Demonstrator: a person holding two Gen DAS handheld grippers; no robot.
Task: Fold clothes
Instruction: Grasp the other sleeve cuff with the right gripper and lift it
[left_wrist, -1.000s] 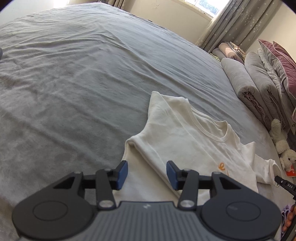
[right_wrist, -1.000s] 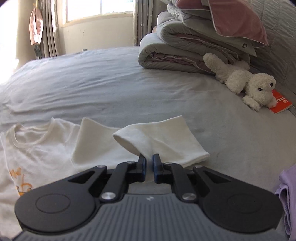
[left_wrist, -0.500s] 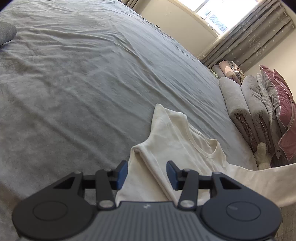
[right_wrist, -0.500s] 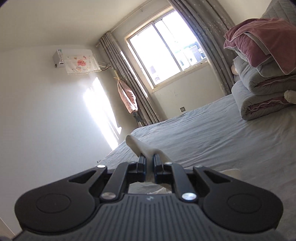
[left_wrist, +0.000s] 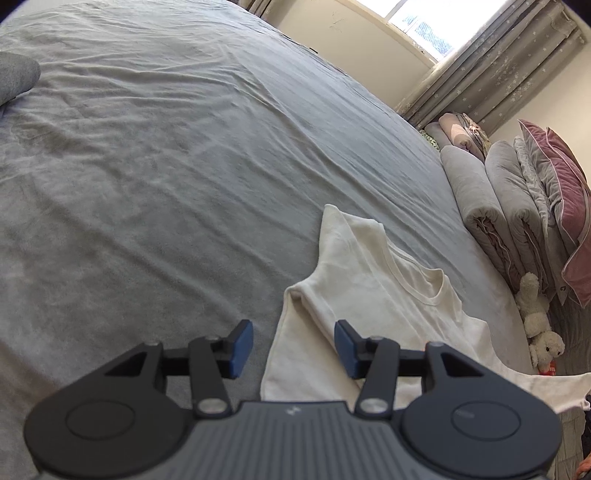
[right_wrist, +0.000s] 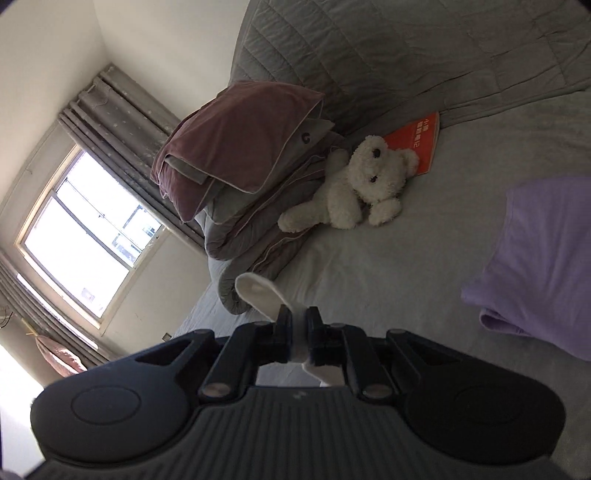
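Now the sleeve swings round

Compared with half a second ago, the right gripper (right_wrist: 299, 332), pinching the cream cotton T-shirt (left_wrist: 369, 295) sleeve, faces the white plush bear (right_wrist: 354, 188). The left gripper (left_wrist: 293, 343) stays spread above the shirt on the grey bedsheet (left_wrist: 166, 166).

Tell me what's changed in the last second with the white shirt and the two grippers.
The right gripper, shut on the sleeve throughout, has lifted it off the bed and swung around toward the stuffed bear. The left gripper stays open above the white shirt, whose far sleeve and body stay flat.
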